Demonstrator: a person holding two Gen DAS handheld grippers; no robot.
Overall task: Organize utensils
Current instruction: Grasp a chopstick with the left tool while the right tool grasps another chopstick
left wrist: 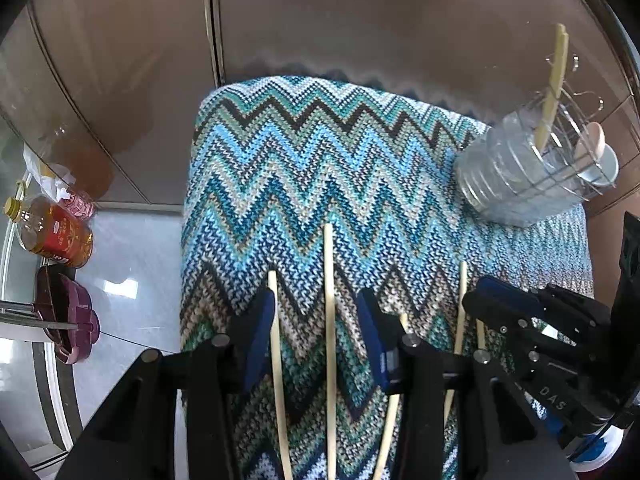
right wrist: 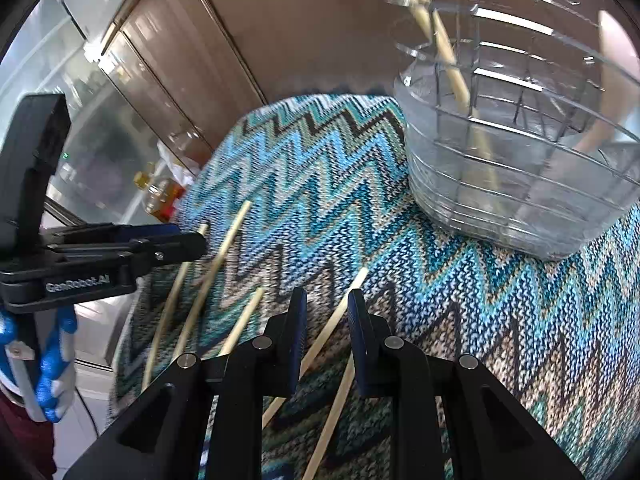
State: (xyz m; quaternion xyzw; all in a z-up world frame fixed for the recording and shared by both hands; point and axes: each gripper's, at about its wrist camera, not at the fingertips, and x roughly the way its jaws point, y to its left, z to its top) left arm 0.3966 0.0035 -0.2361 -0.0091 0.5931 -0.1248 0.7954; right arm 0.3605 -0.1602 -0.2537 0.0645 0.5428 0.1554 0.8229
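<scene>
Several pale wooden chopsticks lie on a zigzag knitted cloth. My left gripper is open low over the cloth, with two chopsticks lying between its jaws. My right gripper is open around one chopstick that lies on the cloth; it also shows in the left wrist view. A clear plastic utensil holder with a wire divider stands at the cloth's far right and holds two chopsticks. The holder shows close in the right wrist view.
Brown cabinet doors stand behind the cloth. To the left on the floor are an oil bottle, a purple container and crumpled packaging. The left gripper's body shows at the left of the right wrist view.
</scene>
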